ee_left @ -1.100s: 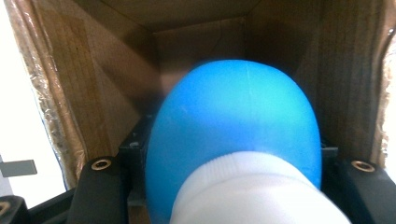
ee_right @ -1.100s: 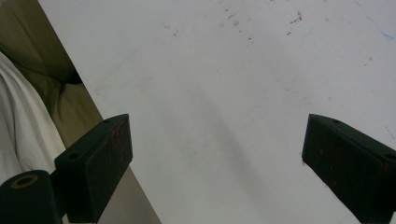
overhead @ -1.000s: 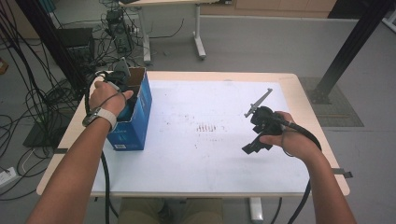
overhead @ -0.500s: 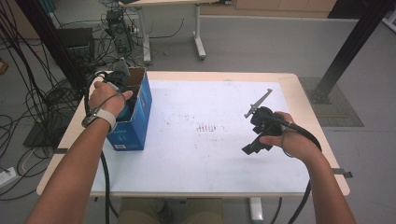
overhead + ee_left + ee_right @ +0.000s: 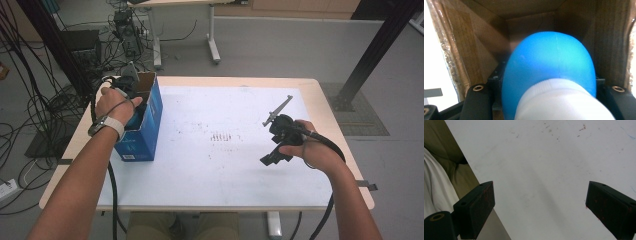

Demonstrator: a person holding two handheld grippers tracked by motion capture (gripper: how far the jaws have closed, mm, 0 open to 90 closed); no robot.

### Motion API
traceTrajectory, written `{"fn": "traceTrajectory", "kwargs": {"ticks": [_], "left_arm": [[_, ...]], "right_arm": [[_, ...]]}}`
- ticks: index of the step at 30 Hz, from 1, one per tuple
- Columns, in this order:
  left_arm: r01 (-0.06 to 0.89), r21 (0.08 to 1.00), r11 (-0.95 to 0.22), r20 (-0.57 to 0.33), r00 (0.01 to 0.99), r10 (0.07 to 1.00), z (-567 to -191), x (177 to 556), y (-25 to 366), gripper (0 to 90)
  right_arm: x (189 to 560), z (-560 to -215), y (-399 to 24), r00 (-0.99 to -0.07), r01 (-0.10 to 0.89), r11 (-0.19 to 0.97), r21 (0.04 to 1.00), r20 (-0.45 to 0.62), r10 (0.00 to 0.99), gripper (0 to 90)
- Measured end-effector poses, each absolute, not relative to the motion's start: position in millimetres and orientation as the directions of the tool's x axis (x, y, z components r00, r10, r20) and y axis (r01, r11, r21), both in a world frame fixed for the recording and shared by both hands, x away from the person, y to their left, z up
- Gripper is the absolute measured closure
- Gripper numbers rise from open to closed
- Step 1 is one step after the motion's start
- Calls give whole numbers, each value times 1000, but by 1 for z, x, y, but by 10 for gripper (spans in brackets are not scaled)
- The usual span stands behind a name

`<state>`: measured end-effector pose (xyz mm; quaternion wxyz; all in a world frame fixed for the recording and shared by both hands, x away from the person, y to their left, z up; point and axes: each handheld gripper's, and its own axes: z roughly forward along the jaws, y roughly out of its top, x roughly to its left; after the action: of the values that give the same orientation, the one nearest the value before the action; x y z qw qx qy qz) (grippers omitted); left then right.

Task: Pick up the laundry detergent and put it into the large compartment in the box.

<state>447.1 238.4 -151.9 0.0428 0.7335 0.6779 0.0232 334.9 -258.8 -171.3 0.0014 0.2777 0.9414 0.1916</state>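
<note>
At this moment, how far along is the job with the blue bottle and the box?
Done: the left claw is shut on the blue bottle, already inside the blue cardboard box. In hand: the bottle is still gripped, not released. Left: letting go and withdrawing. The right claw hangs open over the white table, holding nothing.

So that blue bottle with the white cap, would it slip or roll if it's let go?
The blue bottle looks smooth and glossy, so probably slippery. Its rounded body would likely roll on the table. Inside the cardboard box the walls should stop it.

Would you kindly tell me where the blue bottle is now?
In the left gripper view, the blue bottle sits between the left gripper jaws, inside the cardboard box at the table's left.
</note>
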Motion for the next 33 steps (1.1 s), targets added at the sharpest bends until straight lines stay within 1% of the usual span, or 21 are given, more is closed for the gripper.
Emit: {"fn": "traceTrajectory", "kwargs": {"ticks": [5, 8, 14, 33], "left_arm": [[992, 94, -81, -30, 84, 996, -152, 447, 239, 372], [993, 98, -72, -24, 75, 997, -153, 446, 238, 335], [992, 101, -71, -31, 74, 997, -154, 446, 242, 302], [990, 111, -83, -45, 89, 995, -149, 443, 246, 293]], "right_arm": [[336, -171, -258, -848, 519, 775, 362, 103, 520, 85], [337, -171, -257, -850, 516, 777, 361, 102, 517, 85], [336, -171, -257, -850, 516, 777, 361, 103, 517, 85], [336, -168, -251, -857, 504, 787, 357, 94, 506, 95]]}}
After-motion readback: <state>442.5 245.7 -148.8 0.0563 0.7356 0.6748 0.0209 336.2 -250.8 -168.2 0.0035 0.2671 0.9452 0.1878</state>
